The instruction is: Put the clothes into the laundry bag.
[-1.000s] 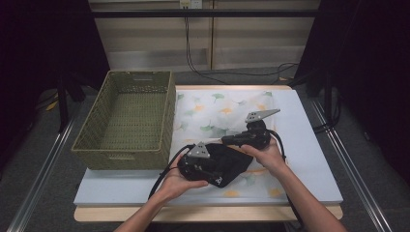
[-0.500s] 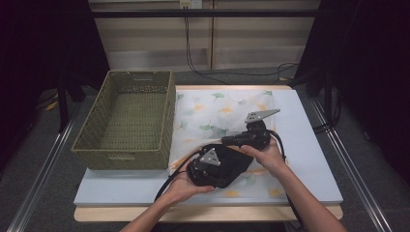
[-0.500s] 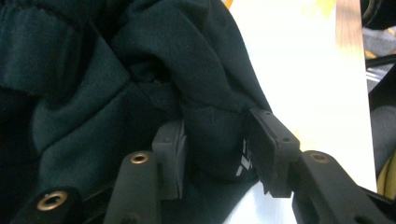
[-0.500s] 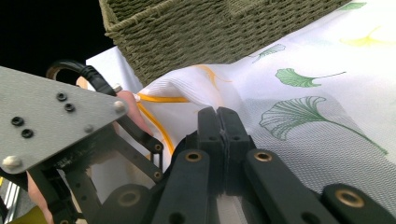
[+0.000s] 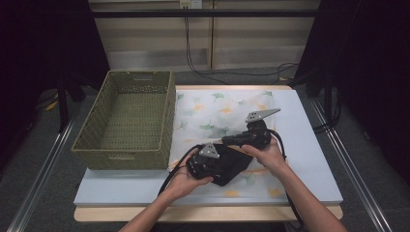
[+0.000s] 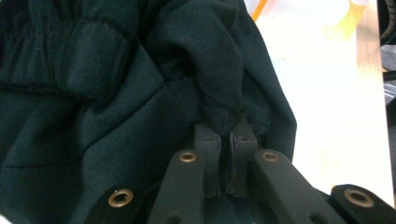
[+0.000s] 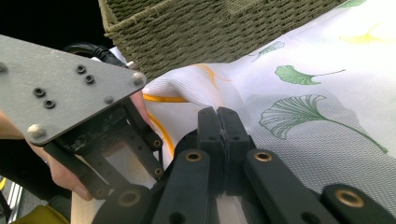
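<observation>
A black garment point(image 5: 233, 166) lies bunched on a white cloth printed with ginkgo leaves point(image 5: 217, 113). My left gripper point(image 5: 212, 163) is at the garment's left side. In the left gripper view, the left gripper point(image 6: 225, 128) is shut on a fold of the black garment point(image 6: 93, 116). My right gripper point(image 5: 230, 141) sits at the garment's upper right edge and points left. In the right gripper view, the right gripper point(image 7: 223, 116) has its jaws pressed together over the cloth point(image 7: 303, 93), with no fabric showing past the tips. The left gripper's grey plate point(image 7: 65, 88) is close on the left there.
A woven green basket point(image 5: 125, 116) stands empty to the left of the cloth, and its wall point(image 7: 224, 32) is just beyond the right gripper. The cloth lies on a pale board point(image 5: 304, 145) on the table. Cables trail back from both grippers.
The left gripper has moved right toward the right gripper, carrying the garment's left side with it. The garment is now bunched more tightly. The right gripper has barely moved.
</observation>
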`<control>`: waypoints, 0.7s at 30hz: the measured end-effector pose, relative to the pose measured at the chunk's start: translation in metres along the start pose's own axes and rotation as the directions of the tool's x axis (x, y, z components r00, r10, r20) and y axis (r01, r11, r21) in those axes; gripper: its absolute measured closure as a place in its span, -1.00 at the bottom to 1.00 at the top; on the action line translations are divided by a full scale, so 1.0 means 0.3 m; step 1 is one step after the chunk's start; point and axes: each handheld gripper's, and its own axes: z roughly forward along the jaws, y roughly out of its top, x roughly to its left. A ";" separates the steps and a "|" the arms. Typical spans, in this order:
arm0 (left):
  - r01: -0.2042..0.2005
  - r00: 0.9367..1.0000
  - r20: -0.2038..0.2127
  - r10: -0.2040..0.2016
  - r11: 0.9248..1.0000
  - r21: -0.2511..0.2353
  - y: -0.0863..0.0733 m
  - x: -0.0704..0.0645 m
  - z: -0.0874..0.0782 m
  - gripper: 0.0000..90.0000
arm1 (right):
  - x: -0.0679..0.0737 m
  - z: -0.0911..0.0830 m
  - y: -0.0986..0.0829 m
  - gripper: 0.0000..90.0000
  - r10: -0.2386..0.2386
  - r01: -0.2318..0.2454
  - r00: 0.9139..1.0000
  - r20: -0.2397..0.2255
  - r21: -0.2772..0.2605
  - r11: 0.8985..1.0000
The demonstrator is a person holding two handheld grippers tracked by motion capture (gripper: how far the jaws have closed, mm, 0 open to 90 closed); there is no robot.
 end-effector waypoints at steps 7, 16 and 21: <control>0.045 0.999 0.004 -0.045 0.999 -0.025 0.005 0.012 -0.002 0.90 | 0.002 -0.003 0.001 1.00 0.001 -0.001 1.000 0.005 0.004 1.000; 0.090 0.995 -0.034 -0.093 0.994 -0.063 0.015 0.063 0.001 0.90 | 0.006 0.000 0.002 1.00 -0.007 0.007 1.000 -0.005 0.010 1.000; 0.110 0.992 -0.051 -0.114 0.992 -0.064 0.017 0.078 -0.005 0.90 | 0.006 0.001 0.001 0.99 -0.007 0.007 1.000 -0.006 0.016 1.000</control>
